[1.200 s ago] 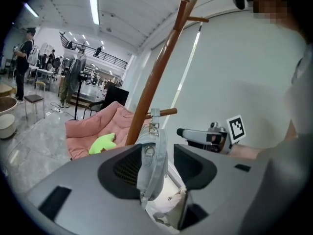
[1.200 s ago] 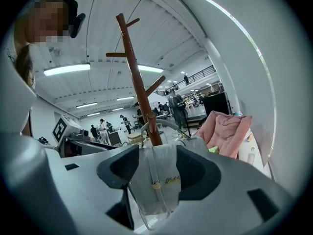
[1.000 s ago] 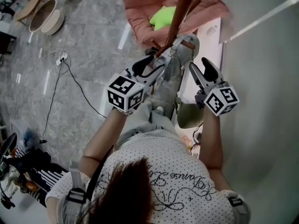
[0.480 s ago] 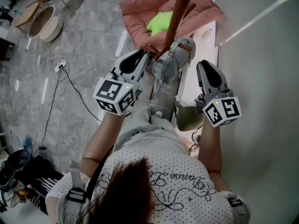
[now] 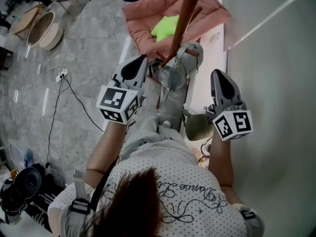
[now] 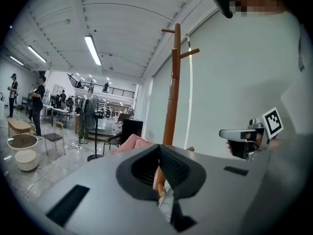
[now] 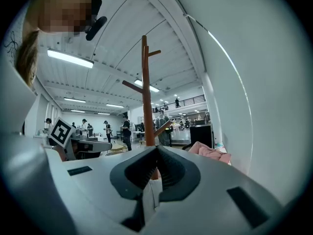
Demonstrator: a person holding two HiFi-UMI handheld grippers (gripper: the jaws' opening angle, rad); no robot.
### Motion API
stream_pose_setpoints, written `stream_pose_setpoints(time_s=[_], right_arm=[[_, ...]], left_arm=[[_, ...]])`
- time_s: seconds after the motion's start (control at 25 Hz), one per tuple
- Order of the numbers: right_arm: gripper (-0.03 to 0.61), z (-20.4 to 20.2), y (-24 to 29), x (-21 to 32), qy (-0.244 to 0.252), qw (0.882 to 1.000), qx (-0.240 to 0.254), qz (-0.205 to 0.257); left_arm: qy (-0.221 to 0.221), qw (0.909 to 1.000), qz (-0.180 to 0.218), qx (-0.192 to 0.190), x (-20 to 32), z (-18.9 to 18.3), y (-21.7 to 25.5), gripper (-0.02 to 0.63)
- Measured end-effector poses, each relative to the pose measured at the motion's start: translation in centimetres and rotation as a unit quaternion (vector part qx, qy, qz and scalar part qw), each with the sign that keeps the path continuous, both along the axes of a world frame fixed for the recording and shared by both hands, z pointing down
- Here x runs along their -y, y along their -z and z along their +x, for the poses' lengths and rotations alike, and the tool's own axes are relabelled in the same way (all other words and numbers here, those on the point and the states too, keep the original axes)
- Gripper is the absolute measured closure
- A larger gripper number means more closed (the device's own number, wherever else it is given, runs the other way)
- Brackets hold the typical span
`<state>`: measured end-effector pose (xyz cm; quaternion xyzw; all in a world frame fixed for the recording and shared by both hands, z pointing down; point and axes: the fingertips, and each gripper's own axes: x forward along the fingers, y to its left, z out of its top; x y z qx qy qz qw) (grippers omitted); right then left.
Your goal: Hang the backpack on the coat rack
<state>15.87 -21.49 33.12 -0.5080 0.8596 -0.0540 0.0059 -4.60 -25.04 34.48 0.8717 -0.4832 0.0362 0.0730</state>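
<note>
The grey backpack (image 5: 174,80) hangs against the brown coat rack pole (image 5: 185,14), its brown-trimmed top (image 5: 193,51) close to the pole. Neither gripper touches it. My left gripper (image 5: 142,59) is to its left with the jaws shut and nothing in them. To the right of the backpack my right gripper (image 5: 216,74) is shut and empty too. In the left gripper view the shut jaws (image 6: 159,148) point at the coat rack (image 6: 171,97), with the right gripper (image 6: 247,136) beside it. The right gripper view shows shut jaws (image 7: 156,151) below the rack (image 7: 146,102) and its pegs.
A white wall (image 5: 276,83) runs close on the right. Behind the rack lies a pink cushion (image 5: 148,19) with a yellow-green item (image 5: 165,27). A cable and power strip (image 5: 61,73) cross the floor at left, near round baskets (image 5: 44,26). People stand far off in the hall (image 6: 36,106).
Both grippers have shut from open and drawn away from the backpack's top, apart and upward. The backpack stays hanging at the pole.
</note>
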Motion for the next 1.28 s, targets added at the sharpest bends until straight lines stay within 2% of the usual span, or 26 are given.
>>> stream_pose_setpoints(time_s=[0.72, 1.28], right_arm=[[0.563, 0.3, 0.5, -0.2, -0.019, 1.000, -0.009, 0.011], [0.561, 0.8, 0.7, 0.0, -0.029, 0.999, -0.011, 0.015]], left_arm=[[0.007, 0.9995, 0.030, 0.011, 0.6, -0.2, 1.4, 0.609], [0.006, 0.9993, 0.035, 0.016, 0.7, 0.0, 1.4, 0.609]])
